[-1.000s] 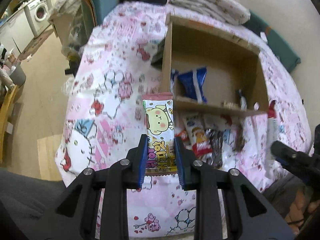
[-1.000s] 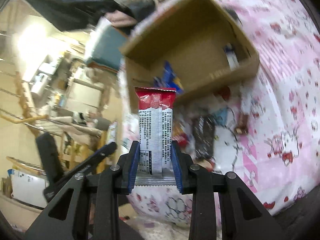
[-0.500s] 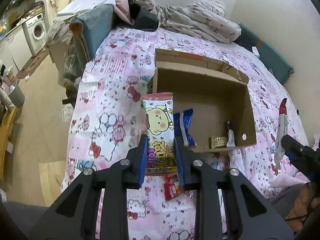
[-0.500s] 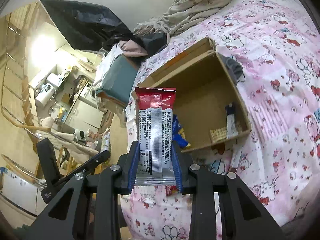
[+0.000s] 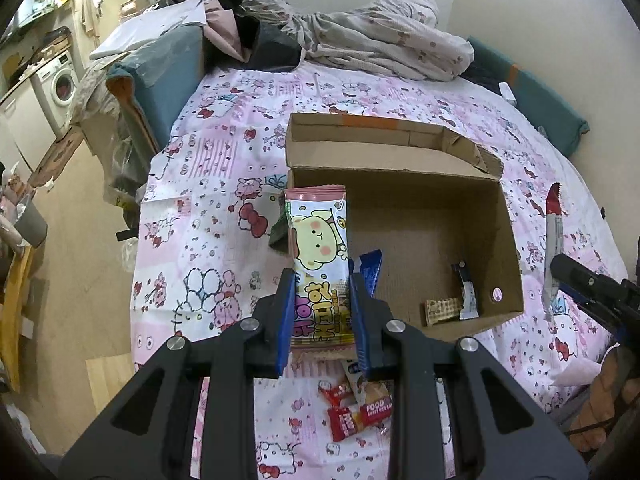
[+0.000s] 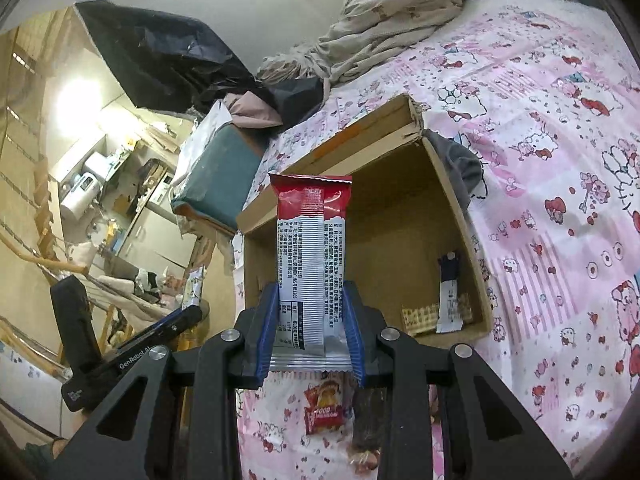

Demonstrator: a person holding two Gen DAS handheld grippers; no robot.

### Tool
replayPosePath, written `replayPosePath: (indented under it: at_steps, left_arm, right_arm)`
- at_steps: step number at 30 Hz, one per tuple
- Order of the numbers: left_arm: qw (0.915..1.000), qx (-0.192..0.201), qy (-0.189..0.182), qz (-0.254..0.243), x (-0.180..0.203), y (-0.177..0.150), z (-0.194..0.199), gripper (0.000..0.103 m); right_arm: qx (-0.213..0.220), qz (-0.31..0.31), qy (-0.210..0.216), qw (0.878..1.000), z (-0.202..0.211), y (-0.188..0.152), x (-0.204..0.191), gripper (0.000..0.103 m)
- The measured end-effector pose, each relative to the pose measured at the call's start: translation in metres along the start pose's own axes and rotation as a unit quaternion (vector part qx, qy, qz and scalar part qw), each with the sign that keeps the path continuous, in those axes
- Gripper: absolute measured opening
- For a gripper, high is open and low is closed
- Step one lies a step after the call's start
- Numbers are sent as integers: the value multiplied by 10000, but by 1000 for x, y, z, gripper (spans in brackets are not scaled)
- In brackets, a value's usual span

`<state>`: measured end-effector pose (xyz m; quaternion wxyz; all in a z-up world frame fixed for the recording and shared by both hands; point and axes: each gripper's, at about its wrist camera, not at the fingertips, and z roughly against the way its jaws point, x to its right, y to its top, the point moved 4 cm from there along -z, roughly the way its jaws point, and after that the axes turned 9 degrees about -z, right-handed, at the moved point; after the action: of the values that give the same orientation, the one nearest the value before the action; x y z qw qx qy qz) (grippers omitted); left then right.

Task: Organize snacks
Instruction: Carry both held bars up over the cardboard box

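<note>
My left gripper (image 5: pixel 322 312) is shut on a pink packet with a yellow bear (image 5: pixel 318 240), held upright above the near left corner of an open cardboard box (image 5: pixel 380 152). My right gripper (image 6: pixel 310 328) is shut on a red-and-silver bar packet (image 6: pixel 310 264), in front of the same box (image 6: pixel 452 200). Inside the box lie a blue packet (image 5: pixel 370 272), a small checked snack (image 5: pixel 442 310) and a dark-and-white packet (image 5: pixel 466 296). Loose snacks, one a red packet (image 5: pixel 356 416), lie on the bedspread near the box's front wall.
The box sits on a pink cartoon-print bedspread (image 5: pixel 208 240). A bundled quilt (image 5: pixel 380 40) lies at the far end and a teal cushion (image 5: pixel 160 76) at the left. The bed's left edge drops to a wooden floor (image 5: pixel 80 240). The right gripper (image 5: pixel 592 288) shows at the right edge.
Both grippers have lifted and drawn back with their packets still held. The box now looks smaller and lower in each view, seen more from above. The loose snacks have slid toward the bottom edge.
</note>
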<state>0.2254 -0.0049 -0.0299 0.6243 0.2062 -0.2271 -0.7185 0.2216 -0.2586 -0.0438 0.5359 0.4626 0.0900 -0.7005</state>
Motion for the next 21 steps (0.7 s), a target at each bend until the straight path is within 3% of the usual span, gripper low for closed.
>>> replayPosePath:
  at_steps: [10, 13, 17, 21]
  left_arm:
    - [9998, -151, -58, -82, 11, 14, -37, 22]
    - [9992, -246, -310, -48, 12, 10, -58, 22]
    - [9981, -417, -404, 186, 8, -1, -76, 22]
    - [9986, -330, -395, 87, 13, -2, -76, 22]
  right_arm:
    - [-21, -60, -186, 9998, -18, 20, 16, 33]
    - [-53, -378, -52, 9993, -23, 23, 30, 33]
    - [-115, -574, -185, 9981, -31, 21, 43, 33]
    - [-186, -576, -320, 9977, -38, 19, 45, 33]
